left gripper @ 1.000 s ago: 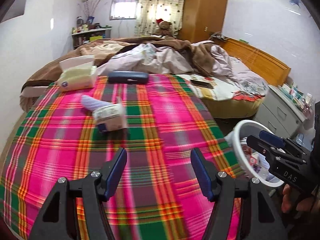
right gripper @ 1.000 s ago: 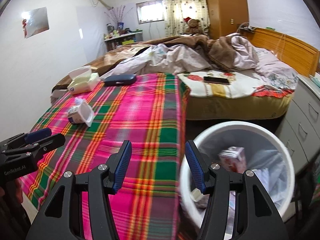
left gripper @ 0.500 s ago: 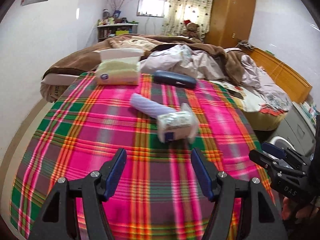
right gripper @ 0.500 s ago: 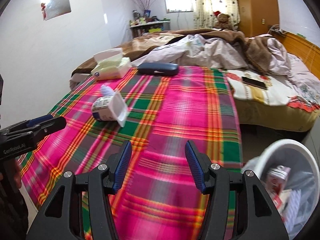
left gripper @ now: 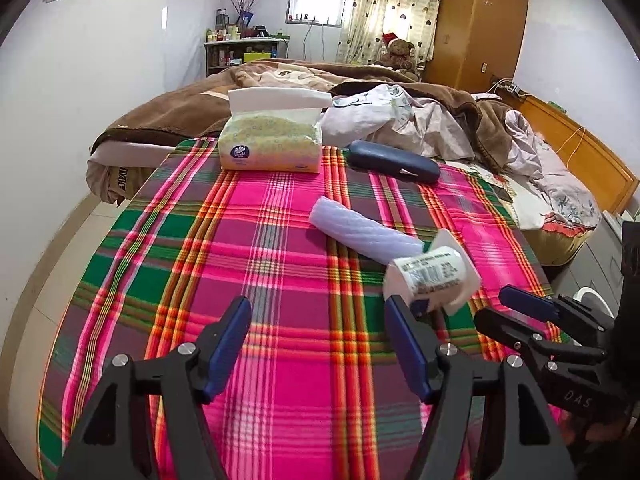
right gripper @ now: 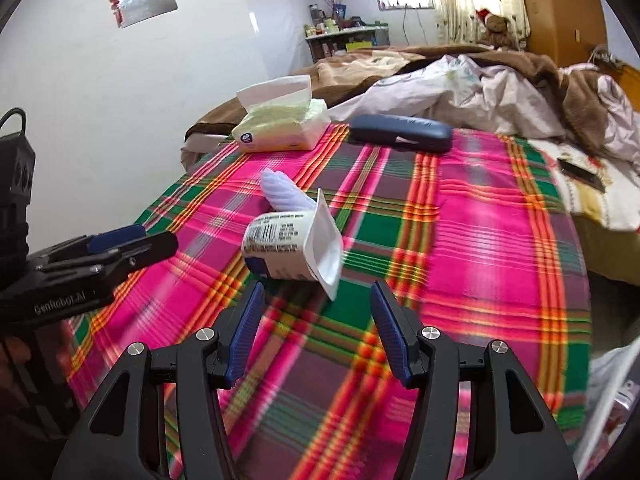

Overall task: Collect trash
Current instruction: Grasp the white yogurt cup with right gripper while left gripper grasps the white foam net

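Yogurt cup (right gripper: 294, 246) on its side on plaid blanket (right gripper: 480, 248), just beyond right gripper (right gripper: 316, 334) fingers, apart, empty. Left gripper (left gripper: 318, 346) opening, nothing between; cup off its right fingertip.

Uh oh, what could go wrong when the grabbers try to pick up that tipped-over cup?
1. The yogurt cup lies on its side against the lilac tube, so the open right gripper might nudge the tube or roll the cup away.
2. The left gripper, its jaws opening with nothing between them, is close beside the right one; they could bump.
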`<state>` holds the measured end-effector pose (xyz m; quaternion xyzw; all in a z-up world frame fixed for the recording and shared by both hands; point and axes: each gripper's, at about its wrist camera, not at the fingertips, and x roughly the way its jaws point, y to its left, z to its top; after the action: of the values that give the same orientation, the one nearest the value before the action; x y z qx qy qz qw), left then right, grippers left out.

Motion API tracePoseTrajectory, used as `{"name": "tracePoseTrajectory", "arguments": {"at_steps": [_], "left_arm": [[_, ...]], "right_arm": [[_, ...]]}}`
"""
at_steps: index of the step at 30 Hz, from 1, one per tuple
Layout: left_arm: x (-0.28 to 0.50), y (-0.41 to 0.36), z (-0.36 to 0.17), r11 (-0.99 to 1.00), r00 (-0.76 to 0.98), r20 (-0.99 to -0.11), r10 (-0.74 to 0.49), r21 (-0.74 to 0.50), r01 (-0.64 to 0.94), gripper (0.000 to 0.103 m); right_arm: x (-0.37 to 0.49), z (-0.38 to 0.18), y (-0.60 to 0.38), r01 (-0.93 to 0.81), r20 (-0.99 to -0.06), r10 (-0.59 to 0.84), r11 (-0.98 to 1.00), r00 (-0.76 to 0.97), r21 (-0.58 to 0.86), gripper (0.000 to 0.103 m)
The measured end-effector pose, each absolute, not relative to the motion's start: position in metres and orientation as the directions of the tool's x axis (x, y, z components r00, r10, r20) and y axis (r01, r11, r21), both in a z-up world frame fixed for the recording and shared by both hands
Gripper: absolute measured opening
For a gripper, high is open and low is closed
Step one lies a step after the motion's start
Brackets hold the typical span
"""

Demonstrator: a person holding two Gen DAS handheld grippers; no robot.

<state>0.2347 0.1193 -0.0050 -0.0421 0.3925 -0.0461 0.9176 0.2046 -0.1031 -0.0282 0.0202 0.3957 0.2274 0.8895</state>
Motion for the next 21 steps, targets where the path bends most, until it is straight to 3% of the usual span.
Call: {"name": "tracePoseTrajectory", "arguments": {"at_steps": [6,14,16,21], "left_arm": [[0.258,0.12,-0.007,0.989,0.673,-0.725,-0.144,-0.124,0.078,0.072],[0.288,0.117,-0.014,0.98,0.65,-0.735,-0.192,-0.176,0.091,0.072],[0.294,0.114,-0.016,0.981,0.646,-0.74,-0.188,-0.173,0.087,0.072],[0.307,0.108,-0.021,0.97,0.63,-0.742,-0.23,-0.223,0.092,0.073]], "right_arm": [[0.22,-0.032,-0.094,-0.411,-0.689,0.469,0.873,0.553,0.263,0.057],[0.233,-0.037,-0.09,-0.445,-0.683,0.553,0.822,0.476,0.355,0.016],[0.233,-0.037,-0.09,-0.459,-0.68,0.574,0.807,0.456,0.372,0.011],[0.231,-0.035,-0.098,-0.46,-0.685,0.548,0.822,0.481,0.335,0.011]]}}
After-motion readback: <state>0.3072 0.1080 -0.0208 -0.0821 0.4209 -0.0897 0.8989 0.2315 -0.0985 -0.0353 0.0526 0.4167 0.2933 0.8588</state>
